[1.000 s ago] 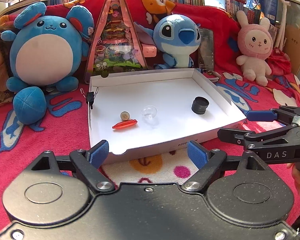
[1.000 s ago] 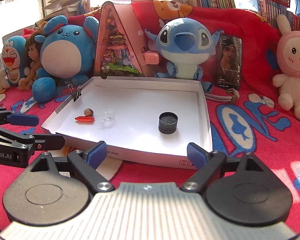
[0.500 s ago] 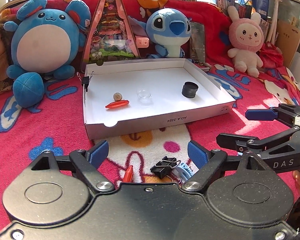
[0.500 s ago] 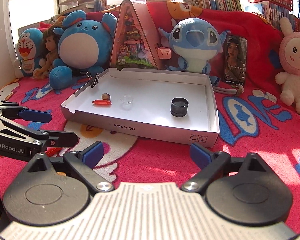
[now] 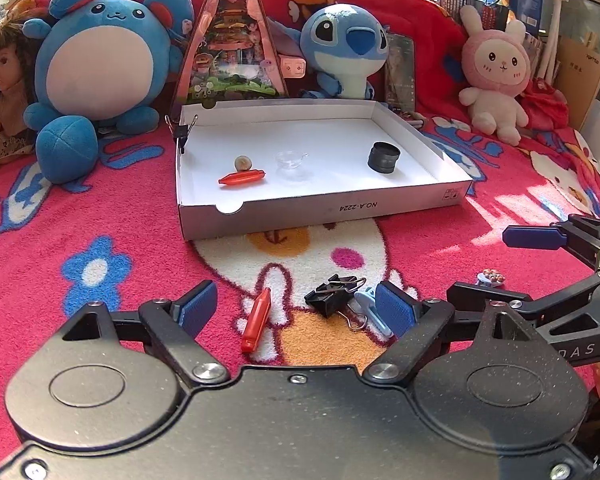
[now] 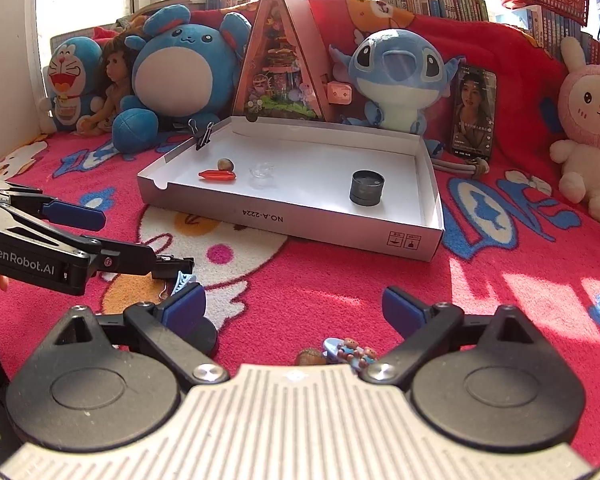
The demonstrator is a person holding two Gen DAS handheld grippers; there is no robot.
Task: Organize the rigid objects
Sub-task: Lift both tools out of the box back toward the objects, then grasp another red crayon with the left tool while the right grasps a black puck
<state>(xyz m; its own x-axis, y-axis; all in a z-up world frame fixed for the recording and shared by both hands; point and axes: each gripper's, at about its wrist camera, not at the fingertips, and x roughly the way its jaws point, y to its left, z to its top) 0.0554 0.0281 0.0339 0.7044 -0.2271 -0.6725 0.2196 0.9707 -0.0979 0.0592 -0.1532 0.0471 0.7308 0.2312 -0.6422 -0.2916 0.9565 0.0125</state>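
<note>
A white shallow box (image 5: 324, 210) (image 6: 292, 220) lies on the red blanket, holding a red spindle piece (image 5: 242, 177), a small shell (image 5: 243, 163), a clear cup (image 5: 290, 159) and a black round tin (image 5: 383, 156) (image 6: 366, 187). Nearer, on the blanket, lie a red whistle-like piece (image 5: 256, 319), a black binder clip (image 5: 332, 294) and a pale blue clip (image 5: 370, 304), all between the wide-apart pads of my left gripper (image 5: 296, 310), which is open. My right gripper (image 6: 294, 306) is open with empty jaws; a small bear charm (image 6: 350, 350) and a brown nut (image 6: 310, 357) lie just below it.
Plush toys, a doll (image 5: 2, 92), a pink triangular display house (image 5: 236, 40) and a phone (image 6: 473, 114) line the back behind the box. A binder clip (image 5: 182, 130) is clamped on the box's left wall. A small beaded trinket (image 5: 490, 276) lies at right.
Both grippers have pulled back from the box and sunk slightly. The loose pieces on the blanket in front of the box have come into view. The right jaws have widened a little.
</note>
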